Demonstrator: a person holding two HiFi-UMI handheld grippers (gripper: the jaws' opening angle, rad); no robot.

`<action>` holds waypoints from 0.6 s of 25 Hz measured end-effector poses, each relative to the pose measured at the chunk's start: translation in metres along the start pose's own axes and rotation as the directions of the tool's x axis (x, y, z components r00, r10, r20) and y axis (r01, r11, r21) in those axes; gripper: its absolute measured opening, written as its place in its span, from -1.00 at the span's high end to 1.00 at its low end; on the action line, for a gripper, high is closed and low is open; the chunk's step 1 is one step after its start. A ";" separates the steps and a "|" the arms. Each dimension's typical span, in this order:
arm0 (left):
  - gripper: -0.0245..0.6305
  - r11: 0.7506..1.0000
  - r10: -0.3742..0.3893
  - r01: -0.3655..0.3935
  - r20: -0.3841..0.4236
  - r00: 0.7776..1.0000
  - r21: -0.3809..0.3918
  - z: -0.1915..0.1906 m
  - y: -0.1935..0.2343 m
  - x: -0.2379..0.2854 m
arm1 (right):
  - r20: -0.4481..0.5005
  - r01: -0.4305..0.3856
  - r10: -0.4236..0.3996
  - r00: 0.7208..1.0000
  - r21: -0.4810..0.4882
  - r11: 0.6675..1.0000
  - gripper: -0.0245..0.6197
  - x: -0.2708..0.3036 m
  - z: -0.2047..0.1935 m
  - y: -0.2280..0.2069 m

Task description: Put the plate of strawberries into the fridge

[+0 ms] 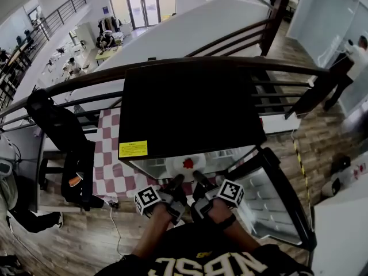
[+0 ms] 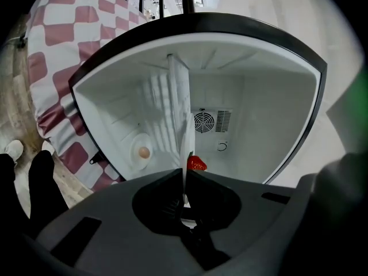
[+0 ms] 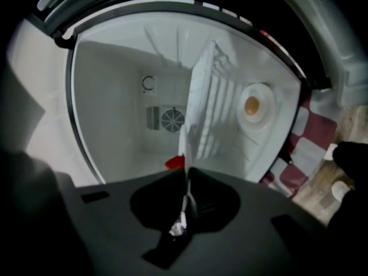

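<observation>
Plate (image 1: 185,167): white, at the open mouth of the fridge, just under the front edge of its black top. Both gripper views see it edge-on, reaching into the white inside.
Strawberry (image 1: 188,164): one red berry shows on the plate, near its middle.
Left gripper (image 1: 176,183): fingers nearly together, pinching the plate's near rim – the rim runs straight into the narrow slit between them (image 2: 185,176).
Right gripper (image 1: 199,179): same hold, fingers closed onto the near rim just beside the left pair (image 3: 187,172).
Shelf (image 2: 172,99): white and ribbed, close along the plate; whether they touch I cannot tell.
Fridge (image 1: 184,105): small, black outside, with a yellow label (image 1: 133,149) on its top; a round fan grille (image 2: 204,121) sits in the back wall.
Door (image 1: 270,203): swung wide open at the right of the head view.
Cloth (image 1: 115,168): red-and-white checked, just beside the fridge on the left.
Railing (image 1: 172,65): dark – it curves behind the fridge.
</observation>
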State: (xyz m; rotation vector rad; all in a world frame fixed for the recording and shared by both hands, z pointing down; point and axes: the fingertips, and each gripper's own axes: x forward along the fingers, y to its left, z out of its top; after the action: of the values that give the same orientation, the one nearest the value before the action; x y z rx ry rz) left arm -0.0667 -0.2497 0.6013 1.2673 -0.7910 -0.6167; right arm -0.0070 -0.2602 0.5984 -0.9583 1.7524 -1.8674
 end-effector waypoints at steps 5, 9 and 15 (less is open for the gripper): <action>0.82 1.000 0.016 -0.016 0.024 1.000 -0.009 0.010 0.006 0.007 | -0.016 0.000 0.000 1.000 0.023 1.000 0.82 0.010 0.006 -0.001; 0.82 1.000 0.007 -0.007 0.032 0.999 -0.015 0.017 0.001 0.013 | -0.019 -0.030 0.031 0.999 0.041 0.999 0.82 0.020 0.011 -0.001; 0.82 1.000 0.007 -0.006 0.044 0.999 -0.015 0.027 0.002 0.022 | -0.024 -0.027 0.028 0.999 0.050 0.998 0.82 0.031 0.017 0.001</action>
State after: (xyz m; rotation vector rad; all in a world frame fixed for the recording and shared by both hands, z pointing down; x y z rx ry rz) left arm -0.0756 -0.2826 0.6101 1.2403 -0.8249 -0.6461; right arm -0.0161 -0.2942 0.6036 -0.8918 1.7159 -1.9048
